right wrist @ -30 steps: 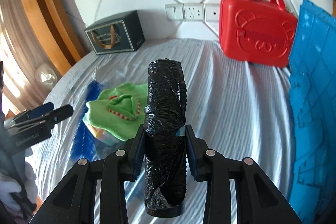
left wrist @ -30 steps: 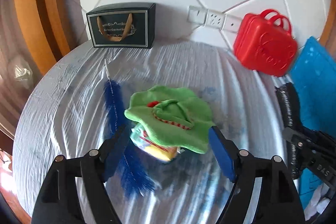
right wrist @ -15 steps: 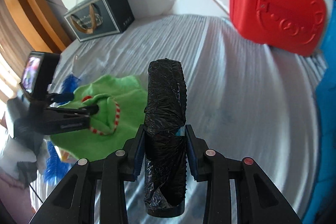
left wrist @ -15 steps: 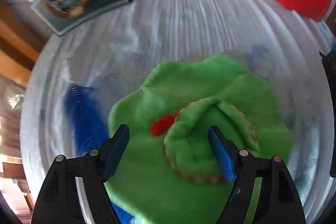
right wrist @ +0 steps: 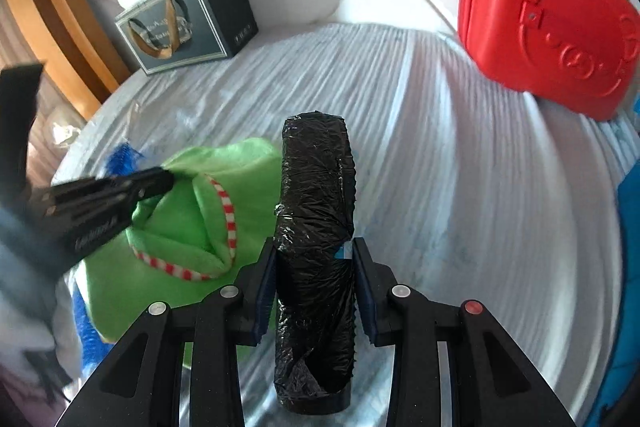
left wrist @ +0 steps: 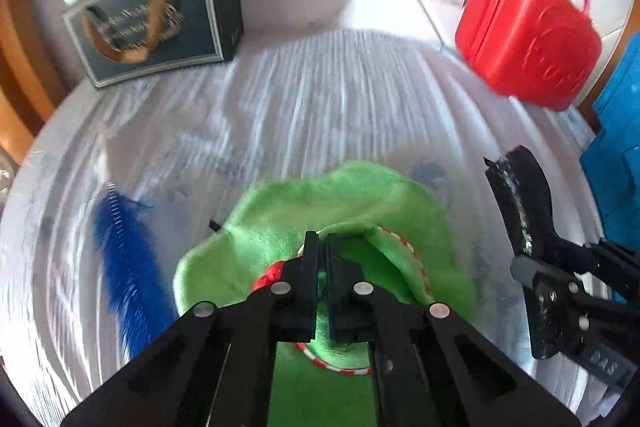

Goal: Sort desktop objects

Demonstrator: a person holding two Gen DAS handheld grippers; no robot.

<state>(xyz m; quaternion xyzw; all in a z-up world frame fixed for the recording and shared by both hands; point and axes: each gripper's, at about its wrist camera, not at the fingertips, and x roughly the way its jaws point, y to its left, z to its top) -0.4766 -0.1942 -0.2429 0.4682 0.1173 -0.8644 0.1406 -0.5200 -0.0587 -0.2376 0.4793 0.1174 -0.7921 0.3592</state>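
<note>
Green cloth (left wrist: 352, 203) with a red-and-white striped trim lies bunched on the wrinkled white table cover (left wrist: 304, 99), right under my left gripper (left wrist: 322, 247). My left jaws have come together on a raised fold of that cloth; the two fingers stand nearly touching, with a sliver of green between them. Seen from my right wrist, the same gripper (right wrist: 160, 179) reaches in from the left and its tips meet the cloth (right wrist: 180, 227) at the top of the fold.

My right gripper (right wrist: 314, 255) is clamped on a black roll of plastic bags (right wrist: 316, 211), which stands upright between the pads and rises well above them. In the left view that roll (left wrist: 520, 195) sits off to the right of my closed fingers, apart from the cloth.

Left of my left gripper, a blue feathery brush (left wrist: 124, 259) lies on the cover, its lower part near the cloth's edge. Far ahead of both tools, against the wall, stand a dark gift box (left wrist: 160, 23) to the left and a red plastic case (left wrist: 528, 43) to the right. A blue crate (left wrist: 616, 131) stands at the far right edge.
</note>
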